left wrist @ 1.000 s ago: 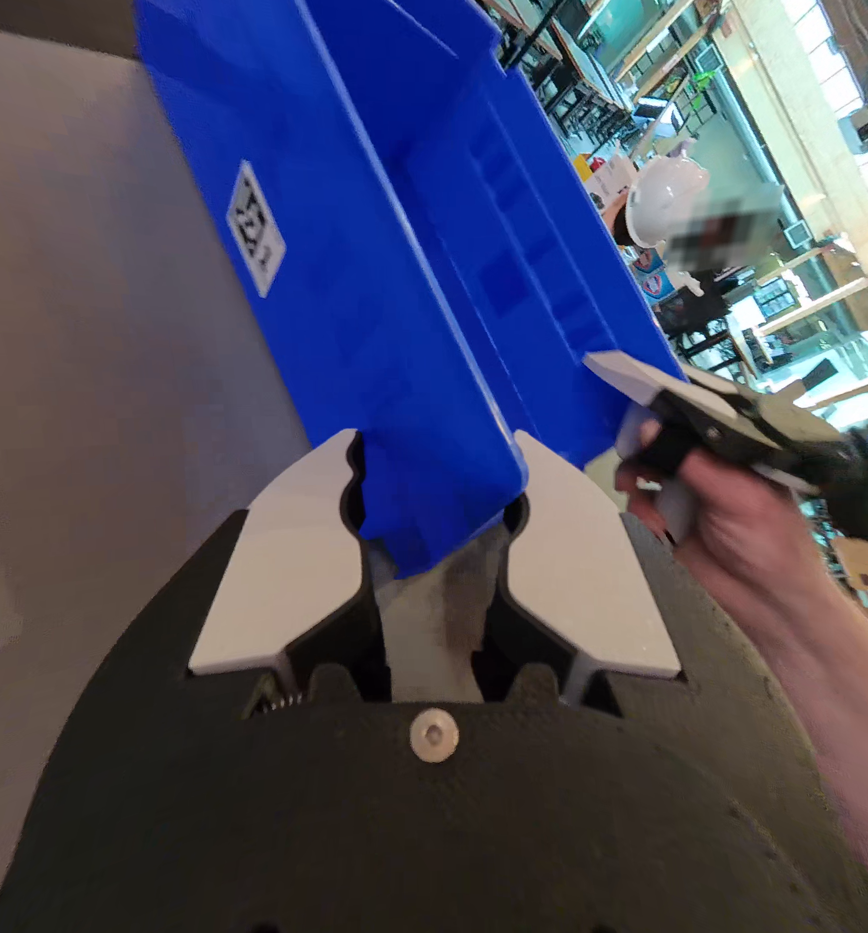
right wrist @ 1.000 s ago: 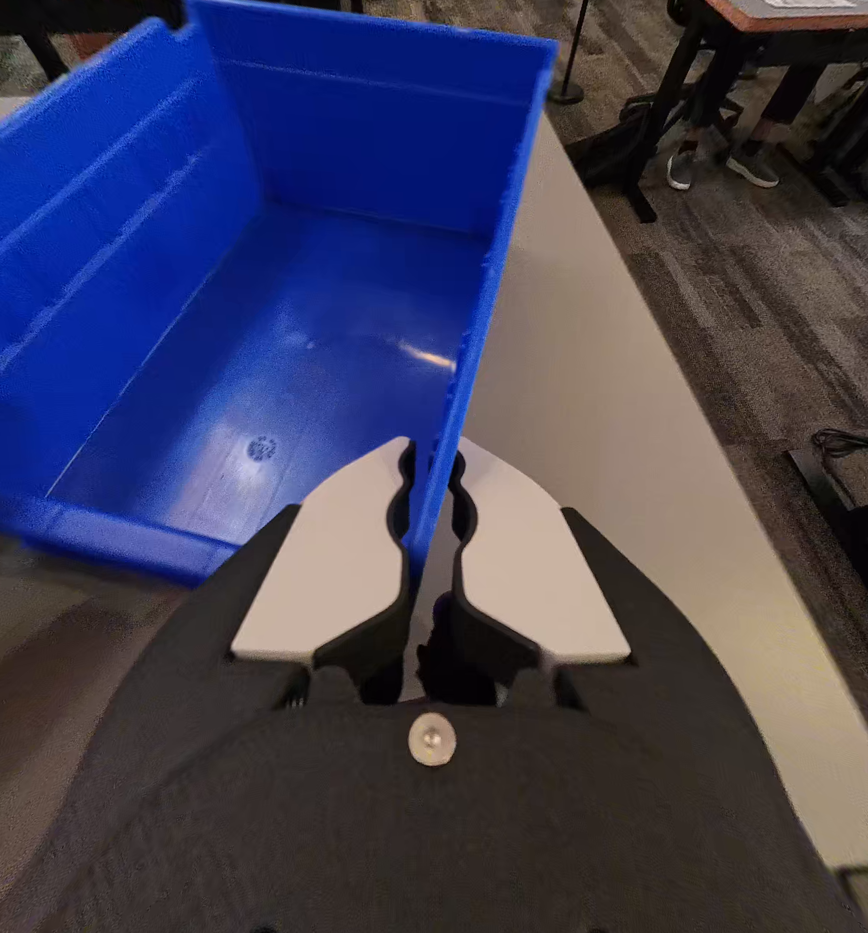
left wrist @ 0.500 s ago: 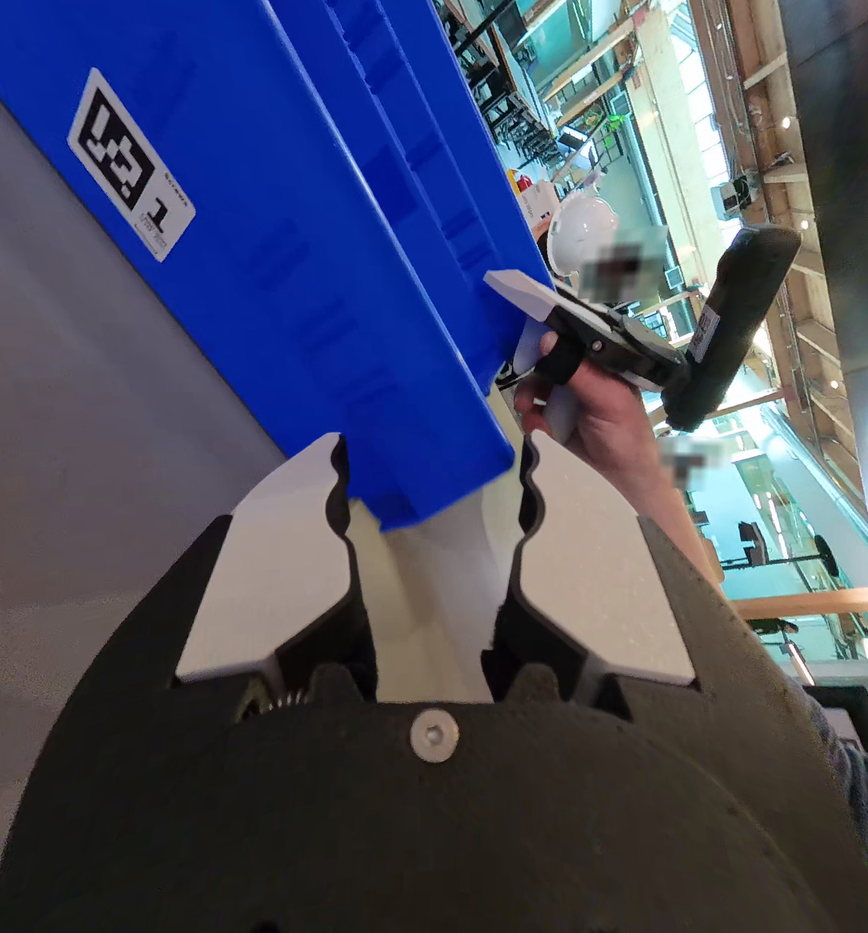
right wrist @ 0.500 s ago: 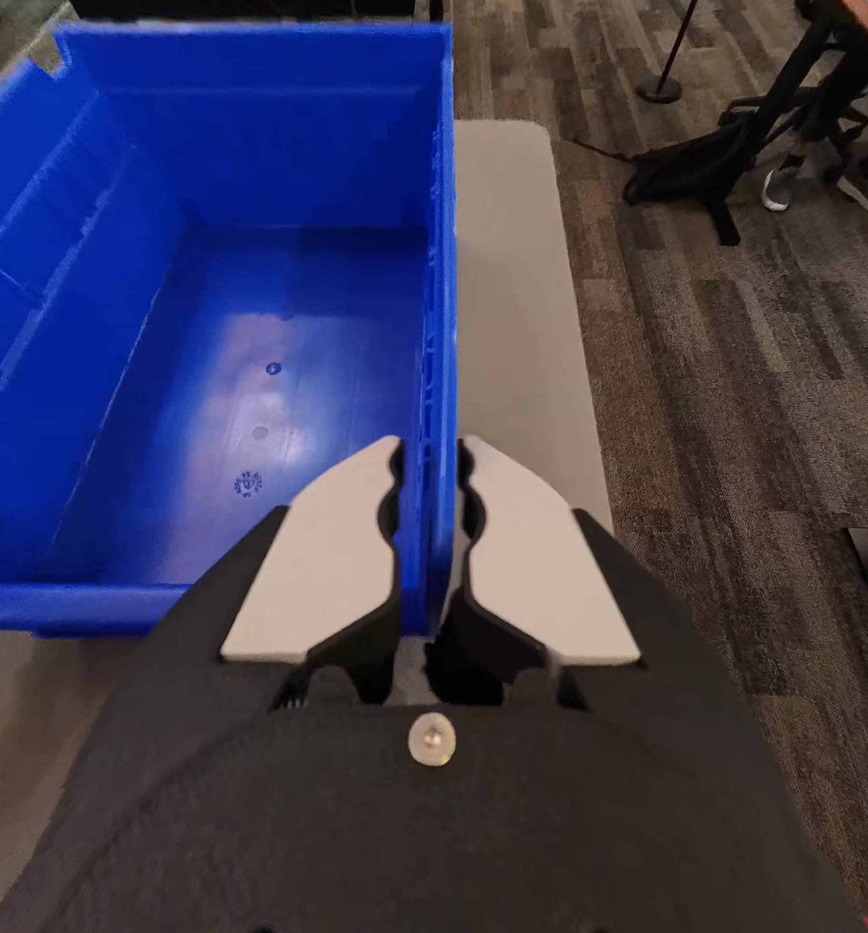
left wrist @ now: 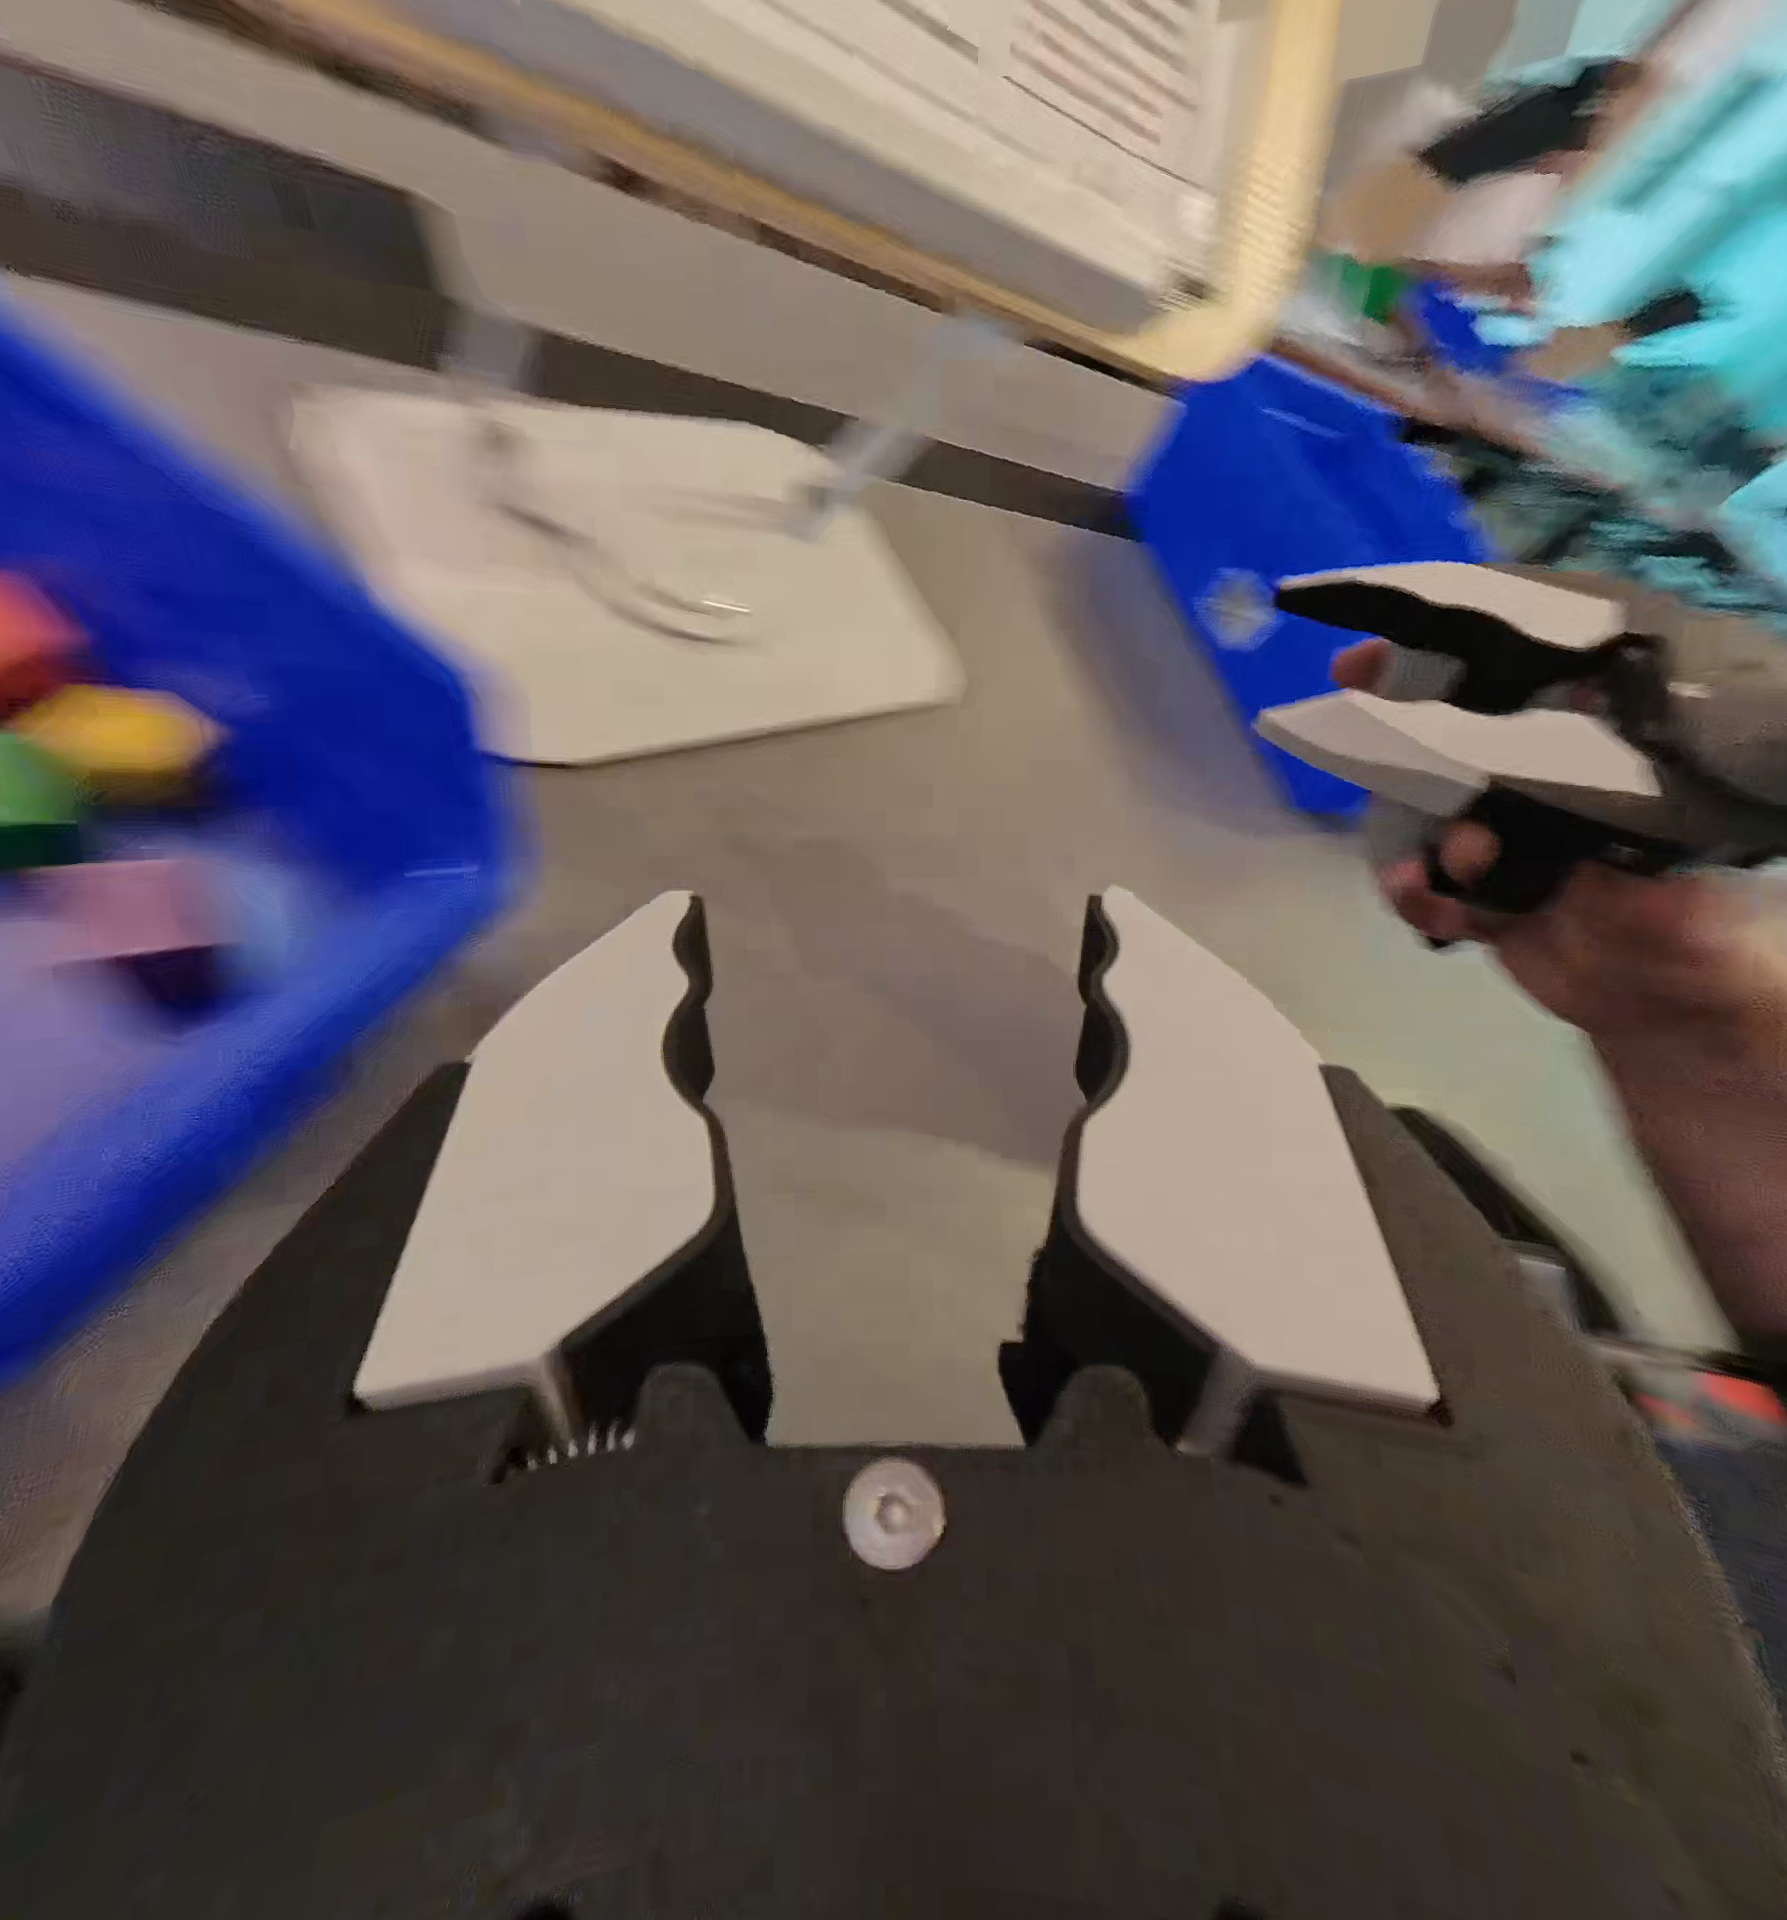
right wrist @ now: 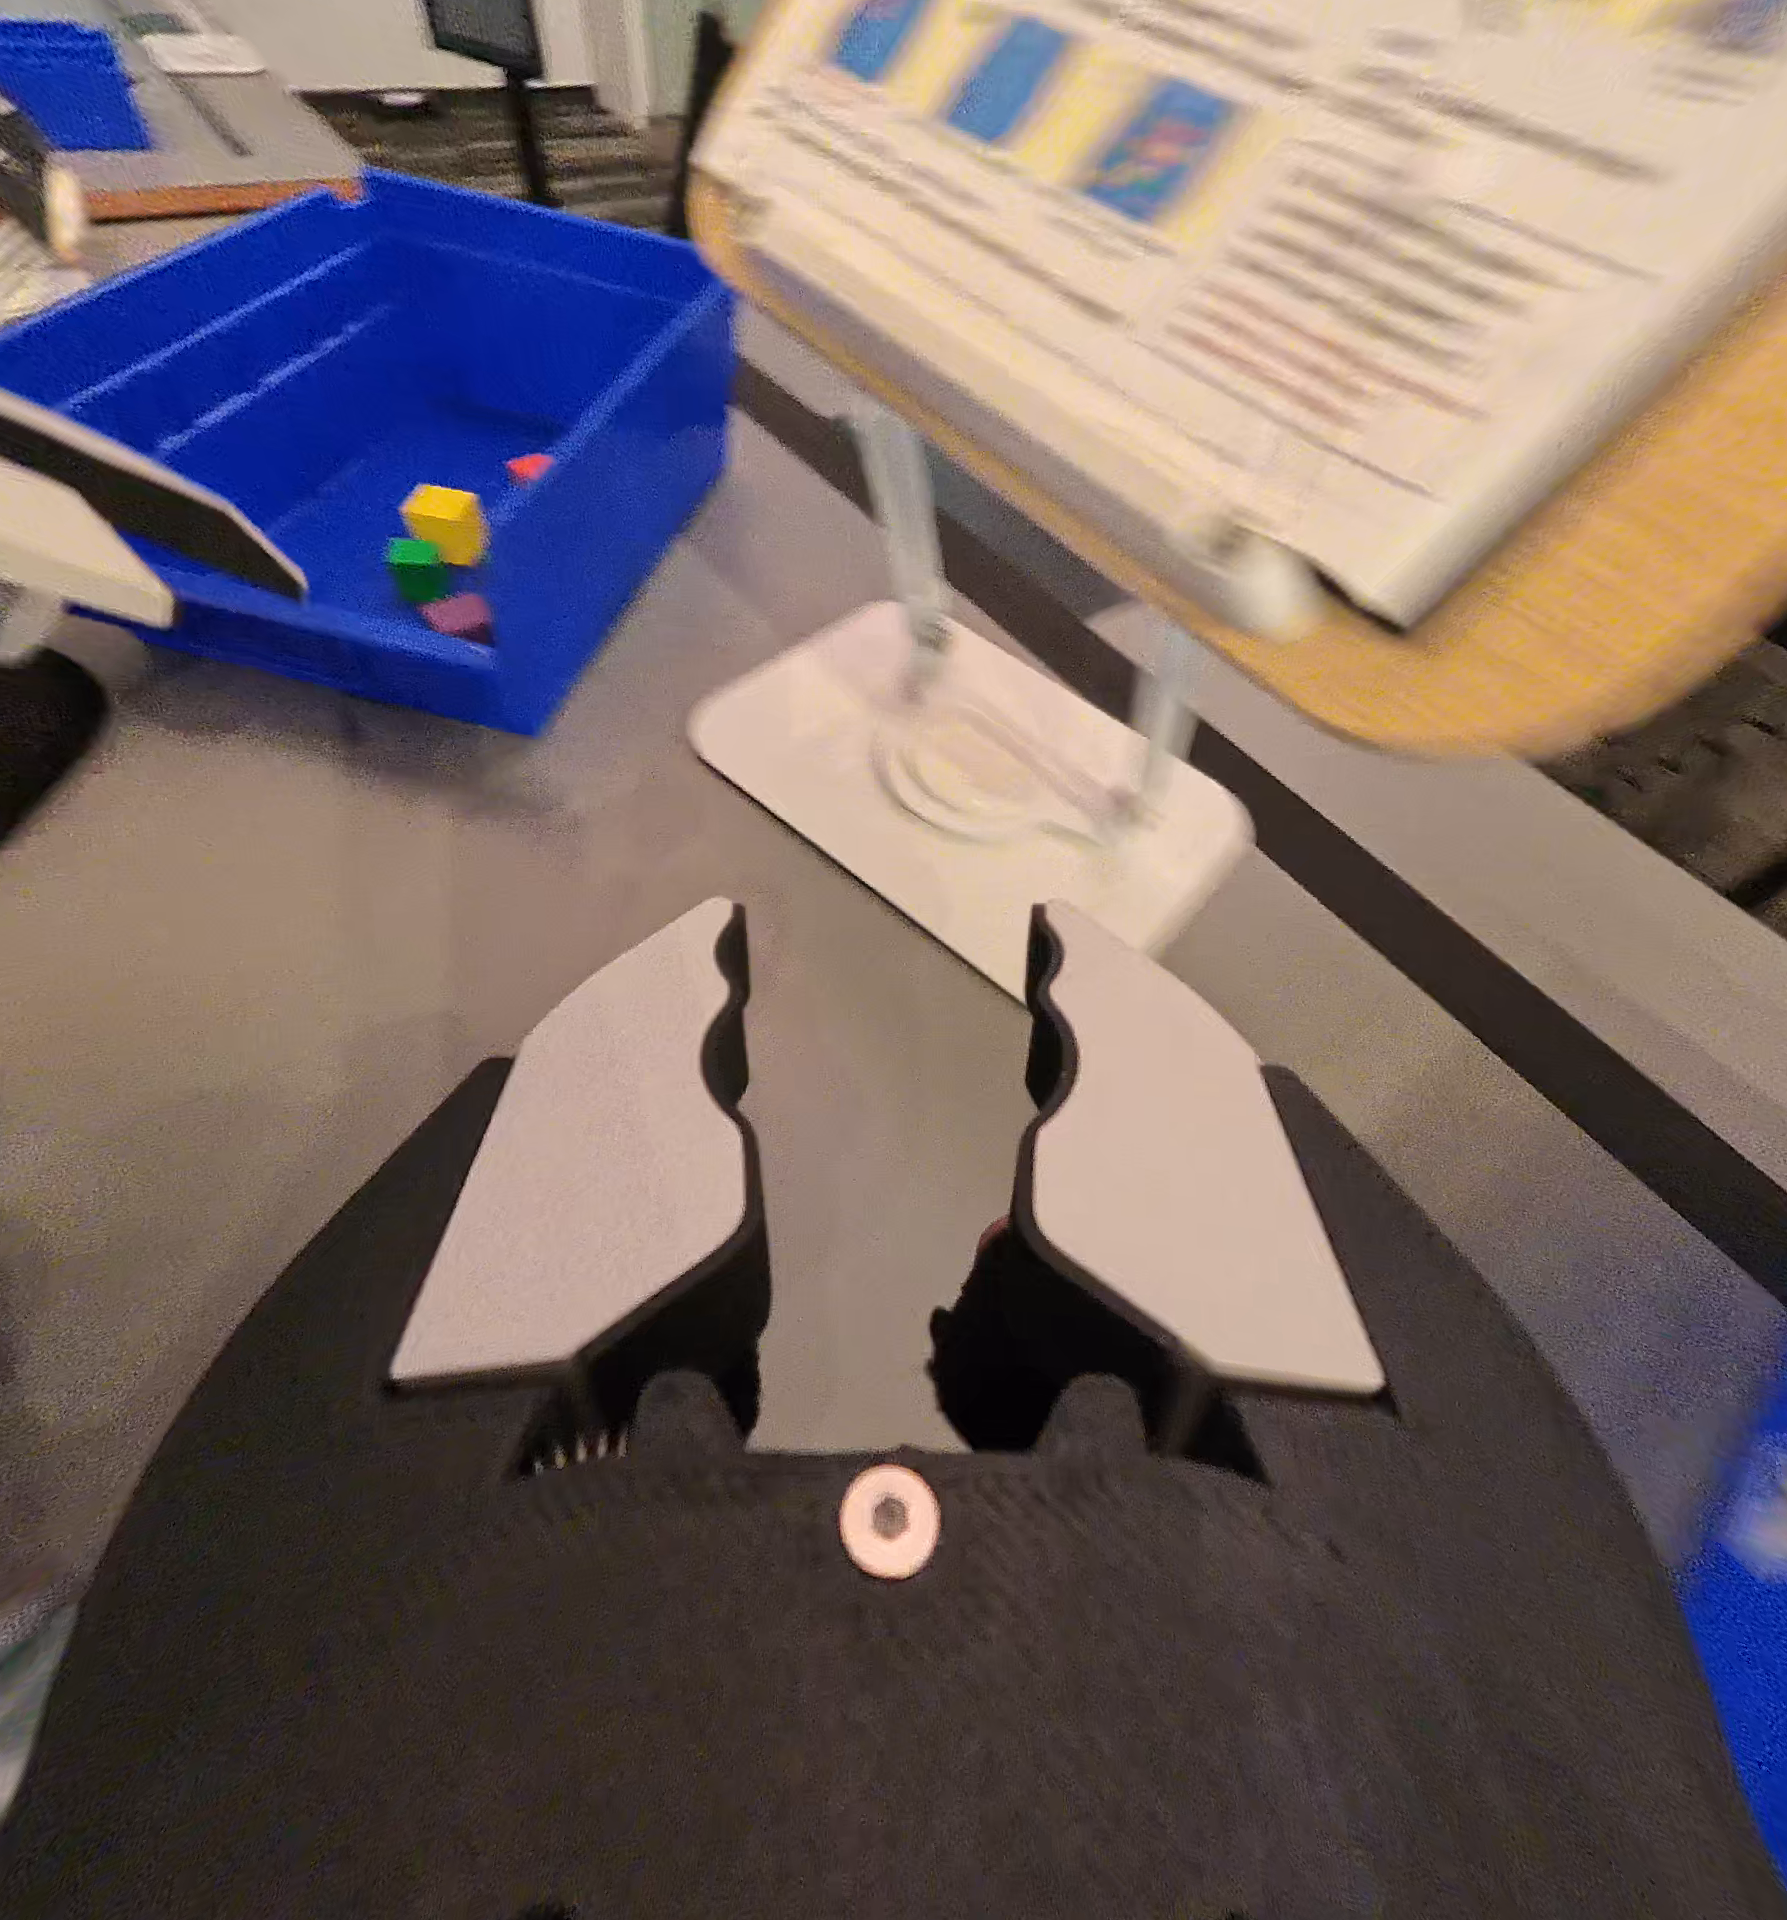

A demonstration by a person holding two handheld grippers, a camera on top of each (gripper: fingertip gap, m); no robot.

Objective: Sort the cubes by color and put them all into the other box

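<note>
Right gripper (right wrist: 887,935) open, nothing btwn fingers, over grey counter (right wrist: 245,935). White stand base (right wrist: 972,810) just ahead. Blue box (right wrist: 598,416) left of base w/ yellow cube (right wrist: 444,520), green cube (right wrist: 413,566), purple cube (right wrist: 458,615), red cube (right wrist: 529,468) inside.

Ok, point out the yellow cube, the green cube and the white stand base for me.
yellow cube (right wrist: 444,520): right wrist view, on its front face.
green cube (right wrist: 415,569): right wrist view, on its front face.
white stand base (right wrist: 827,727): right wrist view, on its bare left end.
</note>
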